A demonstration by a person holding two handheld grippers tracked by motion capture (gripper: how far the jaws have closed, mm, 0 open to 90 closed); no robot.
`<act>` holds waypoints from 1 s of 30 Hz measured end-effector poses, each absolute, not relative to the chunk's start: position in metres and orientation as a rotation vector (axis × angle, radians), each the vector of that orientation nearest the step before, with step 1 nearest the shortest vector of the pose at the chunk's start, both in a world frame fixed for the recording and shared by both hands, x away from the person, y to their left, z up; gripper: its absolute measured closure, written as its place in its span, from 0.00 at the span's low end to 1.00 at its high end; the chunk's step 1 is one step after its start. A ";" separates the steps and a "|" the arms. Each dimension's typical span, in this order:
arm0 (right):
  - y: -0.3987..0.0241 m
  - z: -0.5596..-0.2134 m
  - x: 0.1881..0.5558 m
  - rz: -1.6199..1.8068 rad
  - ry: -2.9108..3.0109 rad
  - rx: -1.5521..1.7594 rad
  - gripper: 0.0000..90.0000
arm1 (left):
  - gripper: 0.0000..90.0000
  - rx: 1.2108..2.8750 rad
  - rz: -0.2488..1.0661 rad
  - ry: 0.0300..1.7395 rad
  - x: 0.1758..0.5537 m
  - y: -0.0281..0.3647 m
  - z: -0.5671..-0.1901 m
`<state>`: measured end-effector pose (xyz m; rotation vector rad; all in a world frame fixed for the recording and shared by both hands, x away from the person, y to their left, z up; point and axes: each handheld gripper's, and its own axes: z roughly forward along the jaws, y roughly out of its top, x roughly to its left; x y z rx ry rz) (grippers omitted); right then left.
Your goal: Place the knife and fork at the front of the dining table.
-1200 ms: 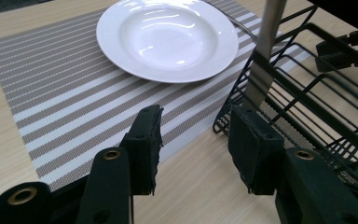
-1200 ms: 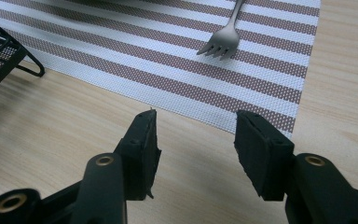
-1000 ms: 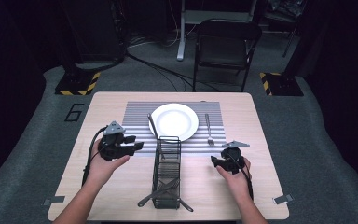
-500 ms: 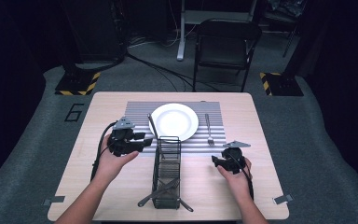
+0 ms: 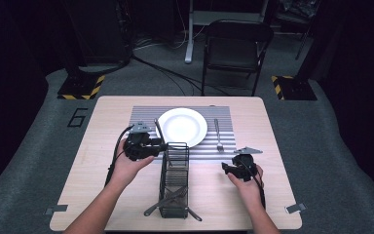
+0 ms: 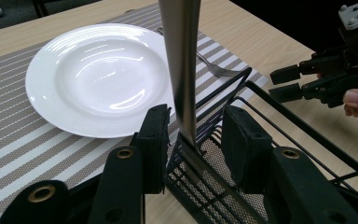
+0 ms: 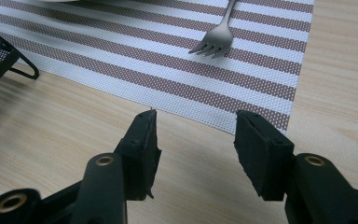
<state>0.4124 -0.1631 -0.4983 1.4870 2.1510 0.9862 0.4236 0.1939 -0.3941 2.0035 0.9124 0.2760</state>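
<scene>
Left gripper [image 6: 193,140] jaws just closing around knife [image 6: 182,70] standing in basket [image 6: 242,154], pads not yet touching; stiff, slick steel, grab flat handle

Steel knife [image 6: 182,70] upright in wire caddy [image 6: 261,140]

We see the plate [image 5: 182,126] on the placemat [image 5: 141,116], the fork [image 5: 218,136] to its right, the wire basket [image 5: 174,180] before it, and a knife [image 6: 182,70] rising from the basket's far end.
</scene>
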 end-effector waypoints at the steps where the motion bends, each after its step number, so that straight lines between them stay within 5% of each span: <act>1: -0.163 -0.498 0.413 0.994 2.145 1.496 0.54 | 0.70 2.006 0.276 0.916 0.424 0.192 -0.395; 20: -0.167 -0.501 0.415 0.993 2.155 1.511 0.54 | 0.87 1.991 0.340 0.906 0.424 0.188 -0.403; 30: -0.167 -0.502 0.415 0.996 2.160 1.519 0.54 | 0.88 2.011 0.386 0.872 0.417 0.183 -0.404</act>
